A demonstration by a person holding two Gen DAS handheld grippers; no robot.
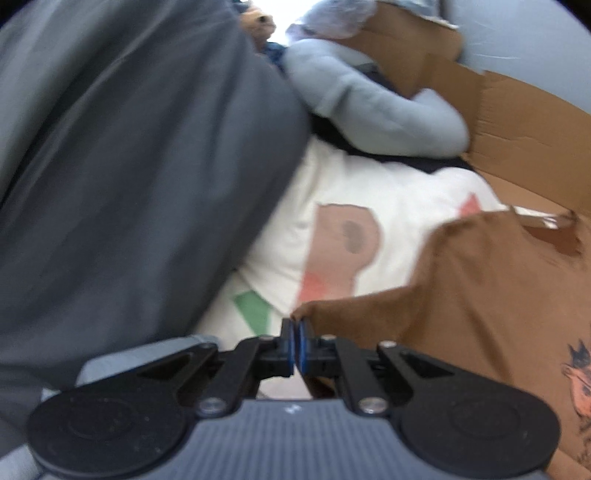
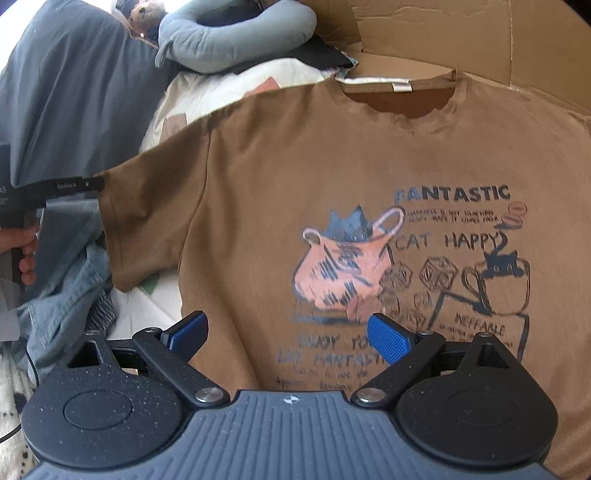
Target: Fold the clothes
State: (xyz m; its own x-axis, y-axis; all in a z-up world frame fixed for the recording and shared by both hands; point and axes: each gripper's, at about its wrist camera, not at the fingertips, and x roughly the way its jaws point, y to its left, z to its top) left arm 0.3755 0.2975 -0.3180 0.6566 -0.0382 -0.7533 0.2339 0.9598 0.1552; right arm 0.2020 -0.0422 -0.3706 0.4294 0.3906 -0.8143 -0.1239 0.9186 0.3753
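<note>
My left gripper (image 1: 294, 345): clenched on the sleeve hem of the brown T-shirt (image 2: 332, 177), cloth pinched between the blue pads.
My right gripper (image 2: 288, 334): released, jaws wide, hovering over the shirt's lower print, holding nothing.
Shirt: spread print-up on the patterned cream quilt (image 1: 332, 192), collar far from me, long axis running away from my right jaws.
Key relation: sleeve lies left of the body; my left hand is the nearer.
Beyond: grey pillow (image 2: 236, 33), cardboard box (image 2: 424, 37).
Hidden: right sleeve and bottom hem cut off; the left view is blurred.
</note>
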